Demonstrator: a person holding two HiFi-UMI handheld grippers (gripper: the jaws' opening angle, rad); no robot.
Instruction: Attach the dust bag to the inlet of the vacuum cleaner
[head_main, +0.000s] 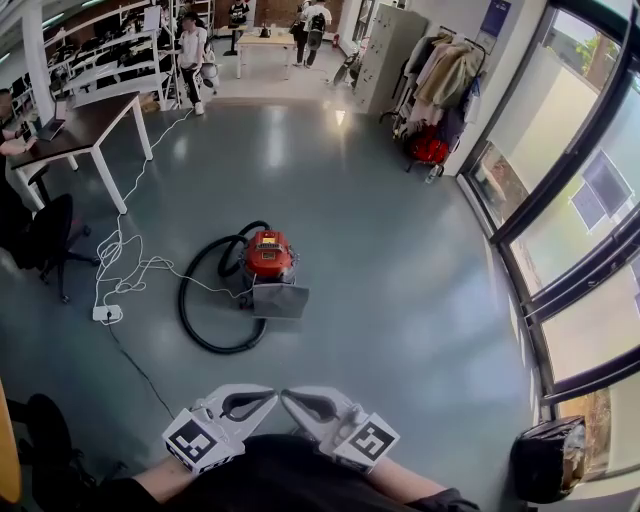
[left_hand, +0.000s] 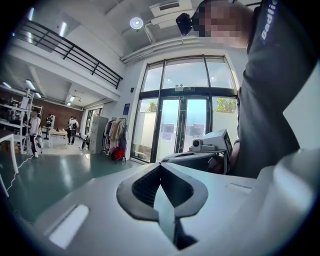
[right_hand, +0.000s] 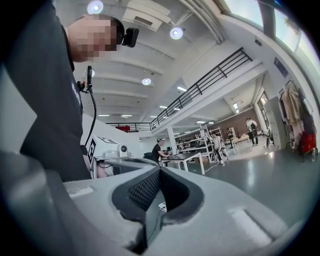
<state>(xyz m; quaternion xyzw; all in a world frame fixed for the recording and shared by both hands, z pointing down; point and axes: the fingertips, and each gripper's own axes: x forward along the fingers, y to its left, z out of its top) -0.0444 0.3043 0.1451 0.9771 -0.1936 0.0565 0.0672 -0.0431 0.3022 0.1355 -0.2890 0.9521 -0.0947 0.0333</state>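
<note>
Vacuum cleaner (head_main: 269, 254): your red canister stands on the grey floor (head_main: 400, 260), out in the open and well ahead of you. A flat grey piece that looks like the dust bag (head_main: 280, 300) lies touching the vacuum cleaner's near side, on the floor. The black hose (head_main: 197, 300) runs in a wide loop from the vacuum cleaner's left side and curls back behind it. A white cable (head_main: 135, 262) trails away to the left of the vacuum cleaner to a power strip (head_main: 107, 313), with a dark-topped table (head_main: 80, 125) and a black chair (head_main: 45, 235) further left. Far right of the vacuum cleaner stands a coat rack (head_main: 440, 75) beside the glass wall.

You hold both grippers close to your body, well apart from the vacuum cleaner, their tips turned towards each other and nearly meeting. Your left gripper (head_main: 268, 396) has its jaws pressed together with nothing between them; its own view looks across at the glass doors. Your right gripper (head_main: 290, 397) likewise has its jaws together and carries nothing.
</note>
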